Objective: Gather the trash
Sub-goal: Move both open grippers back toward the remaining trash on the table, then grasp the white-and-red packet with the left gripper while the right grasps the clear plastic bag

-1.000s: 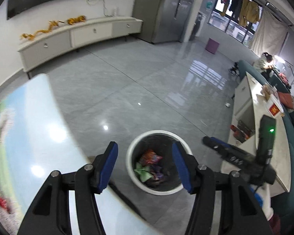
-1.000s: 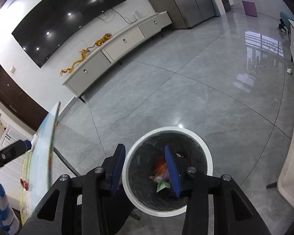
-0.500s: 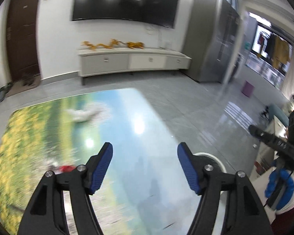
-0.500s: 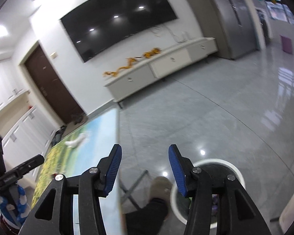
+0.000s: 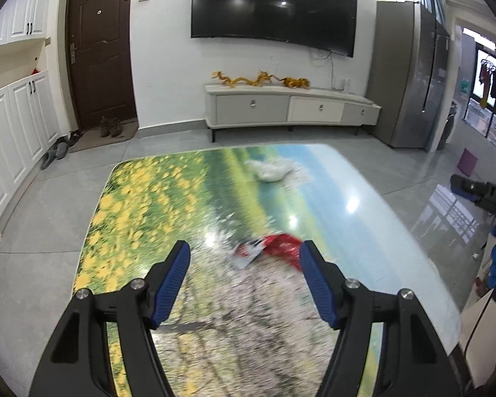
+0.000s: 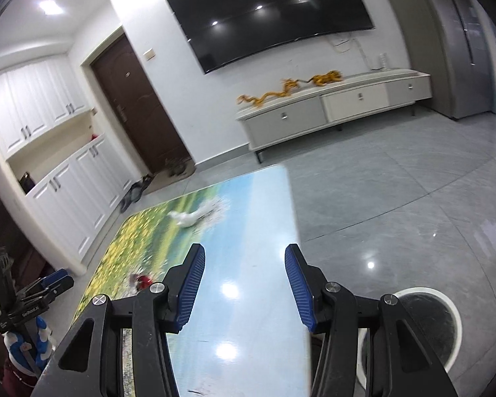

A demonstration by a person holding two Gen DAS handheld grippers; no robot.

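Left wrist view: the left gripper [image 5: 244, 259] hovers over the desk [image 5: 155, 218], jaws spread wide and empty, a red wrapper [image 5: 282, 244] lying between their tips. Right gripper [image 6: 244, 271], jaws also released, holds nothing; at its four o'clock on the floor sits the white bin [image 6: 454, 327], contents hidden from here.

We hold the right gripper [image 6: 244, 284], jaws spread, above the landscape-printed table [image 6: 248, 297]. A red wrapper [image 6: 142, 280] lies on the table's left part; the white-rimmed trash bin [image 6: 441, 324] stands on the floor beside its right edge.
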